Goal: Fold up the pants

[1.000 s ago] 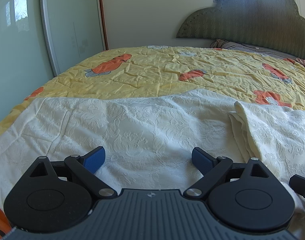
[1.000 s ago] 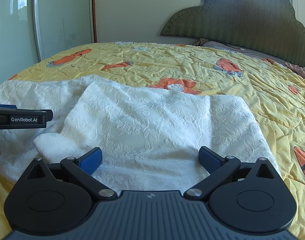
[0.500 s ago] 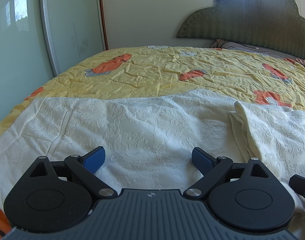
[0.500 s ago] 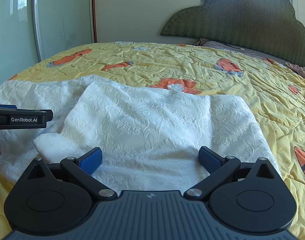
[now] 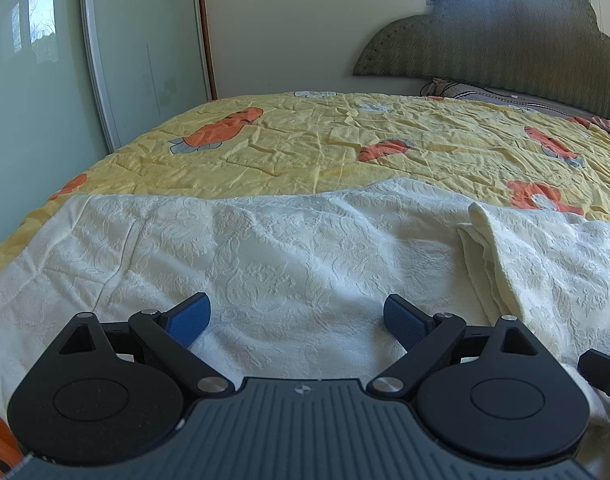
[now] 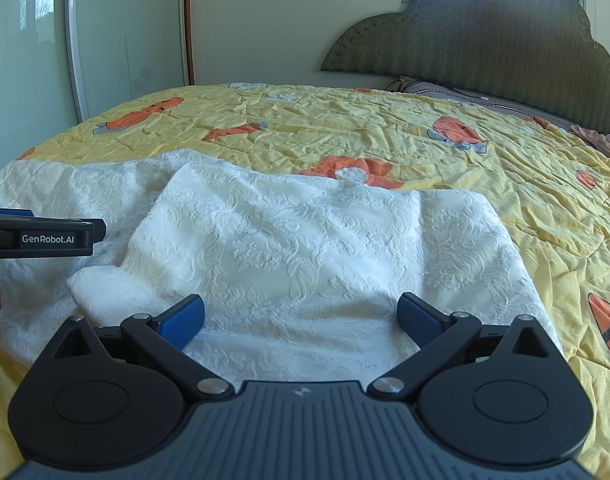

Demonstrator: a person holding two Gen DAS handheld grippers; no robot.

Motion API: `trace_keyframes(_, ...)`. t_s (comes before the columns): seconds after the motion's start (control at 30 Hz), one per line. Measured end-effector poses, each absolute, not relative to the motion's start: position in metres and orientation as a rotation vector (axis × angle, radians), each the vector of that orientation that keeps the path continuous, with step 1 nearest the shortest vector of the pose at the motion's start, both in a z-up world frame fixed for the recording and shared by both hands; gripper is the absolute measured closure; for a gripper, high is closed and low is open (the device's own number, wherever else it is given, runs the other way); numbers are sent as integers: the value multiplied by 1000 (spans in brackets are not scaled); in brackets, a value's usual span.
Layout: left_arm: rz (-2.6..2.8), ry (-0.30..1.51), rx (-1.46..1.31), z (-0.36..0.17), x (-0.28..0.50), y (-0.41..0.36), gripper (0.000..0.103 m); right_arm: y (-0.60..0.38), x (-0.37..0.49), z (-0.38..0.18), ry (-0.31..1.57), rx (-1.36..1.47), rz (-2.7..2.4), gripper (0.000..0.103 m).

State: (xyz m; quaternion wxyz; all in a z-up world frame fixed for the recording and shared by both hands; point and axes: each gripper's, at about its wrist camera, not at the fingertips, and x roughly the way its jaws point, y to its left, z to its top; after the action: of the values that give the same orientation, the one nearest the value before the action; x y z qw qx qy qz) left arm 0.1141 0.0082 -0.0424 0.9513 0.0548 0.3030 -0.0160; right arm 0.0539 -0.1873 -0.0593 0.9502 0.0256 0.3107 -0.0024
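Note:
White embossed pants (image 5: 289, 248) lie spread across the near part of the yellow bed. In the right wrist view their right end (image 6: 305, 240) is folded over onto itself, with a folded edge at the left. My left gripper (image 5: 297, 316) is open and empty, low over the flat left part of the pants. My right gripper (image 6: 301, 316) is open and empty, low over the folded part. The left gripper's body (image 6: 41, 238) shows at the left edge of the right wrist view.
A yellow quilt (image 5: 345, 148) with orange carrot prints covers the bed. A green padded headboard (image 6: 485, 44) stands at the back right. Glass sliding doors (image 5: 145, 48) stand to the left. A pillow (image 6: 433, 88) lies by the headboard.

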Motion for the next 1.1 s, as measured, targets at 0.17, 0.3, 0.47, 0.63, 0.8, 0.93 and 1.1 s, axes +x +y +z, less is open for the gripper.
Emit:
trace_keyframes(0.17,-38,615,97,-43,114,10,8,-187,54,-59,632,52,-5,0)
trace_keyframes(0.3,-52,616,36,-37,110,21,9,-189,49,-58,605,75,-12,0)
trace_keyframes(0.47,-30,626,-2,-27,93,37,9,-176,40,-52,564,73,61,0)
trace_keyframes(0.63,15,582,-12,-5,69,67,9,-149,31,-43,468,-70,50,0)
trace_keyframes(0.8,108,612,-103,17,53,120,9,-96,11,-16,267,-302,227,0)
trace_keyframes(0.93,192,695,-317,23,45,174,9,-34,1,-24,197,-531,347,0)
trace_keyframes(1.1,190,761,-549,16,44,226,10,25,-15,-27,118,-686,512,1)
